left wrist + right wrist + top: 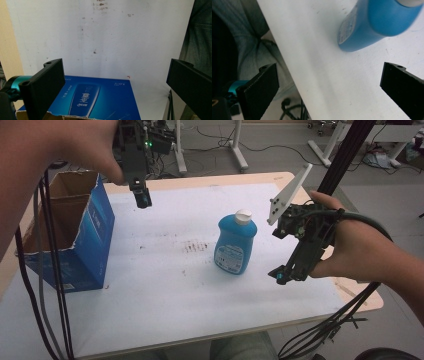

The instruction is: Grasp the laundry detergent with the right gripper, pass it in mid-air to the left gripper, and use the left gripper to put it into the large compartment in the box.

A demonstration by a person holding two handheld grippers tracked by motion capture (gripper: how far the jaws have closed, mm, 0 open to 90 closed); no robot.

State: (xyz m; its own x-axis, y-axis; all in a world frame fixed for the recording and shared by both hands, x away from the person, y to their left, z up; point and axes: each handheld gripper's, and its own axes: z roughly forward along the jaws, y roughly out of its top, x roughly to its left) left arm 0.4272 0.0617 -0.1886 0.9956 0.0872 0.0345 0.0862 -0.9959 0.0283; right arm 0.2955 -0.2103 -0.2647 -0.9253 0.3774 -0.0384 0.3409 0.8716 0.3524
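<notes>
A blue bottle [235, 246] with a white cap stands upright near the middle of the white sheet [165, 285]; its lower body and cap edge fill the upper right of the right gripper view [372, 22]. My right gripper [281, 275] hangs just right of the bottle, tilted down, jaws open [329, 70] and holding nothing. My left gripper [141, 197] is raised over the far left of the table, open [116, 67] and holding nothing. Below it lies the blue printed side of an open cardboard box [100, 97].
The torn blue box [75, 235] stands at the table's left edge, its top open. Dark smudges [196, 246] mark the sheet left of the bottle. Black cables [50, 285] trail down the left side and off the front right corner [325, 327]. The person's knees [242, 347] sit at the front edge.
</notes>
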